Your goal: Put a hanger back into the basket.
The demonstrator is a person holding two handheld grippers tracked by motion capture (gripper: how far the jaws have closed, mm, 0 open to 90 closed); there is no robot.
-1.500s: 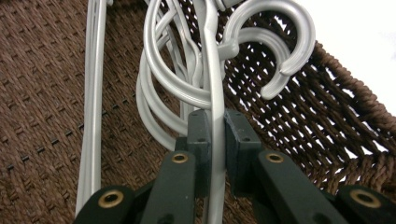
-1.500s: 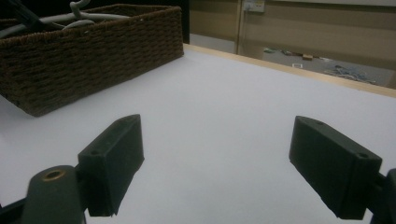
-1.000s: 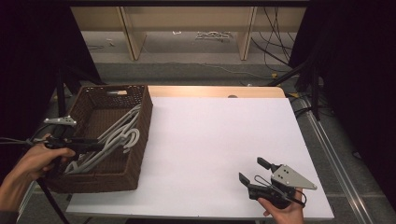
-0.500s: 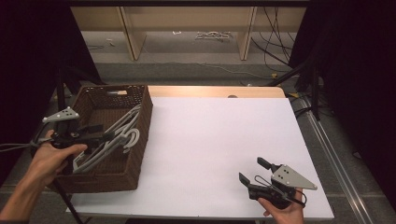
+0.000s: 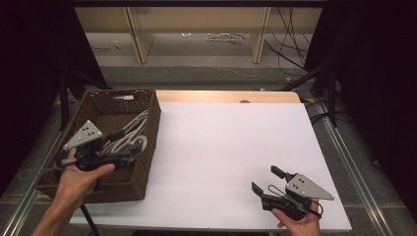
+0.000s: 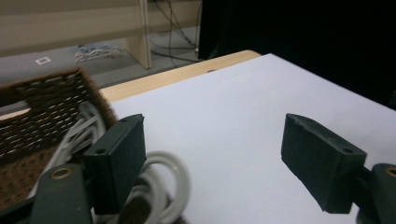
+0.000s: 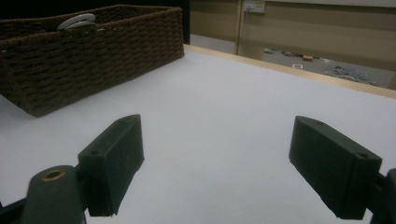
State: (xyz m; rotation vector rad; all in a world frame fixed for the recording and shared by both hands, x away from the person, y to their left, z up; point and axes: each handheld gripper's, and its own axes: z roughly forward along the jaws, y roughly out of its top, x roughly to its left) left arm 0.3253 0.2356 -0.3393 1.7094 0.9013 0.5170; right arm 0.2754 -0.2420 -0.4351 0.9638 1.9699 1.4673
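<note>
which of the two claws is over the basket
The left claw: it hangs open above the wicker basket and the white hangers. The right claw sits over bare white table.

White tabletop (image 5: 231, 147): open from centre to right edge of the frame, free passage in every direction. Left side blocked by the wicker basket (image 5: 142, 162); its tall walls stand in the way. Inside, grey hangers (image 5: 130, 137) crowd the floor, leaving little room. Lower right corner occupied by the right gripper (image 5: 268, 183), resting on the surface.
</note>
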